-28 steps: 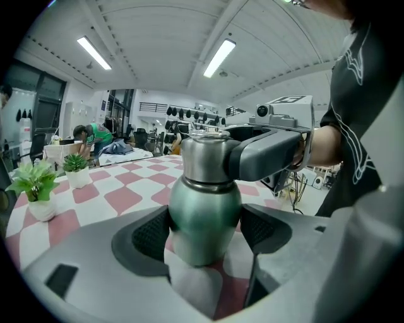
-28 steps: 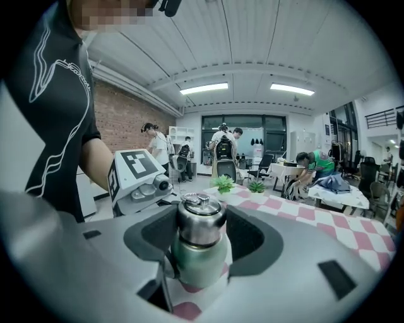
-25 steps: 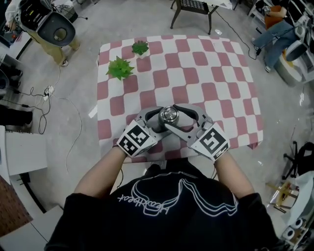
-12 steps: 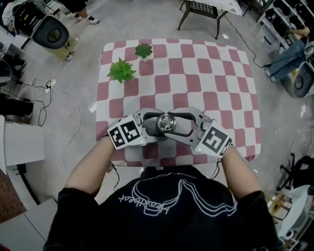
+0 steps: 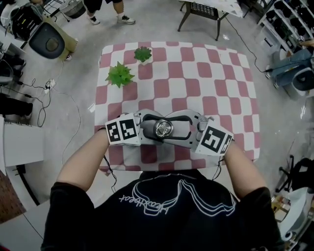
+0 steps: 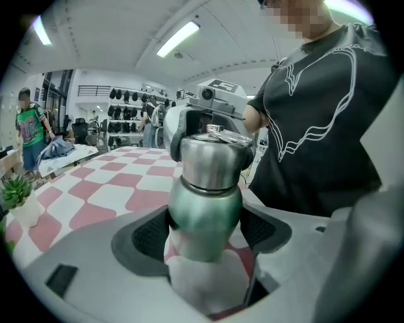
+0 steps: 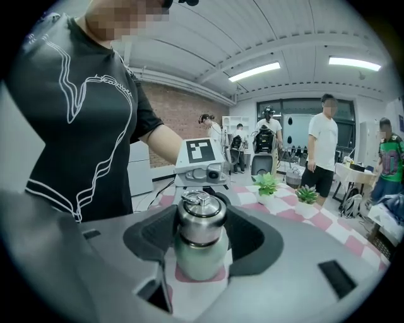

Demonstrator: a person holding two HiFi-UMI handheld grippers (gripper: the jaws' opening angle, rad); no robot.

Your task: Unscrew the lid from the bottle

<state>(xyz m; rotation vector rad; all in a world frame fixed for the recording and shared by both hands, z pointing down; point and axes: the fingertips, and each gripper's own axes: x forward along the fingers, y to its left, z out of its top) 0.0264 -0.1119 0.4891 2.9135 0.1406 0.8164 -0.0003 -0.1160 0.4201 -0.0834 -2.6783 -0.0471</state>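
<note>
A bottle with a green body [image 6: 205, 211] and a steel lid [image 5: 163, 128] stands near the front edge of the pink-and-white checked table [image 5: 196, 78]. My left gripper [image 6: 205, 232] comes in from the left, and its dark pads [image 6: 150, 234] press the green body low down. My right gripper [image 7: 202, 234] comes in from the right, shut higher up round the steel lid [image 7: 201, 219], whose ring handle is on top. In the head view the left gripper [image 5: 155, 130] and the right gripper [image 5: 170, 129] meet at the bottle, and the marker cubes sit over my hands.
Two small green potted plants [image 5: 119, 75] [image 5: 143, 54] stand at the table's far left. A dark metal bench [image 5: 201, 10] is beyond the far edge, and a chair [image 5: 49, 39] and cables lie on the floor to the left. Several people [image 7: 325, 151] stand behind the table.
Both grippers have turned about the bottle, and their marker cubes now lie more level. The bottle stays at the same spot, still held by both.
</note>
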